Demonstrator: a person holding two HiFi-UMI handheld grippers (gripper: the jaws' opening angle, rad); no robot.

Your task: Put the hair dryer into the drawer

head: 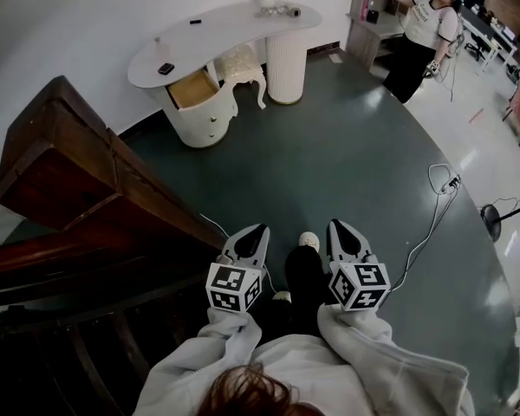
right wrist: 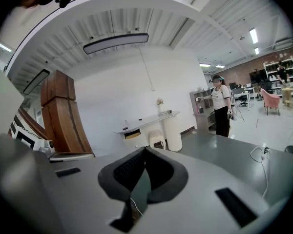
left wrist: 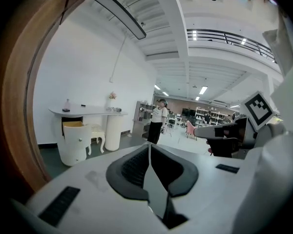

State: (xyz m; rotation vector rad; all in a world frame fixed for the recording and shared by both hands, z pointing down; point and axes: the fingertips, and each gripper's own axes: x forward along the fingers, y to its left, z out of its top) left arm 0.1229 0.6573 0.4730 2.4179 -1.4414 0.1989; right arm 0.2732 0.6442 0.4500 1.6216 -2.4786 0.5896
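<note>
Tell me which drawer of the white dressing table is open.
The top drawer, pulled out so its light wooden inside shows. The drawers below it are shut, flush with the rounded front.

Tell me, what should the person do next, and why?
Probably walk over to the white dressing table: it stands well off across the floor, its drawer already open. Both the left hand-held gripper and the right hand-held gripper are shut and empty, far from it.
</note>
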